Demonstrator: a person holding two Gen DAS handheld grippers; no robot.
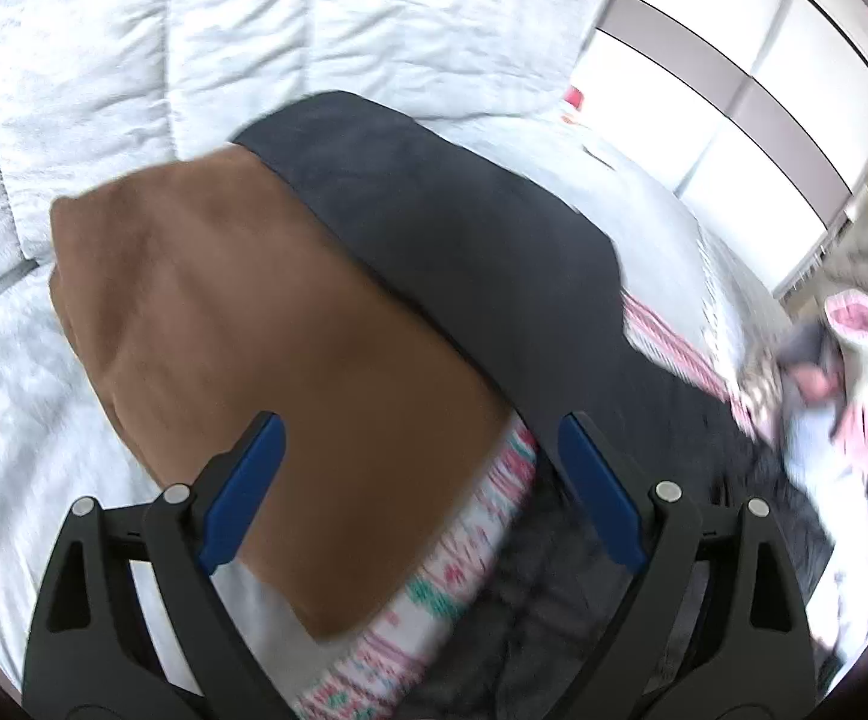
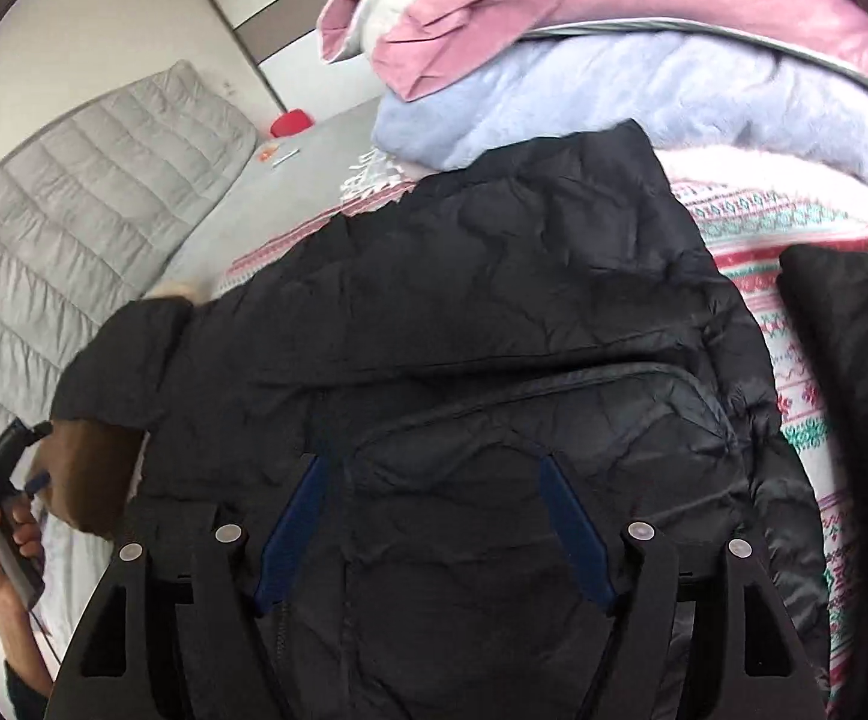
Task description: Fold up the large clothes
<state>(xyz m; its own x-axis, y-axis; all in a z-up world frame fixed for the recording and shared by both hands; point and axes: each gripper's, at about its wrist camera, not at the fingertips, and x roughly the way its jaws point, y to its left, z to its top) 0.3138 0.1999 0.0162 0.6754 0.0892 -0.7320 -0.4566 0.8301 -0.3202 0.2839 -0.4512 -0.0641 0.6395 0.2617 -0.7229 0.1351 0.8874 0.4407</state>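
A black quilted jacket (image 2: 494,312) lies spread on a patterned blanket on the bed. Its sleeve (image 1: 434,228) runs across the left wrist view, beside a brown folded garment (image 1: 242,330). My left gripper (image 1: 422,432) is open and empty, hovering over the brown garment's edge and the sleeve. It also shows in the right wrist view (image 2: 20,456), held in a hand at the far left. My right gripper (image 2: 431,468) is open, low over the jacket's pocket panel, holding nothing.
A pile of pink (image 2: 584,6) and pale blue (image 2: 614,102) garments sits past the jacket. A patterned pink-and-green blanket (image 2: 794,360) lies underneath. A grey quilted duvet (image 1: 194,60) covers the bed. A red object (image 2: 290,123) and wardrobe doors (image 1: 734,90) lie beyond.
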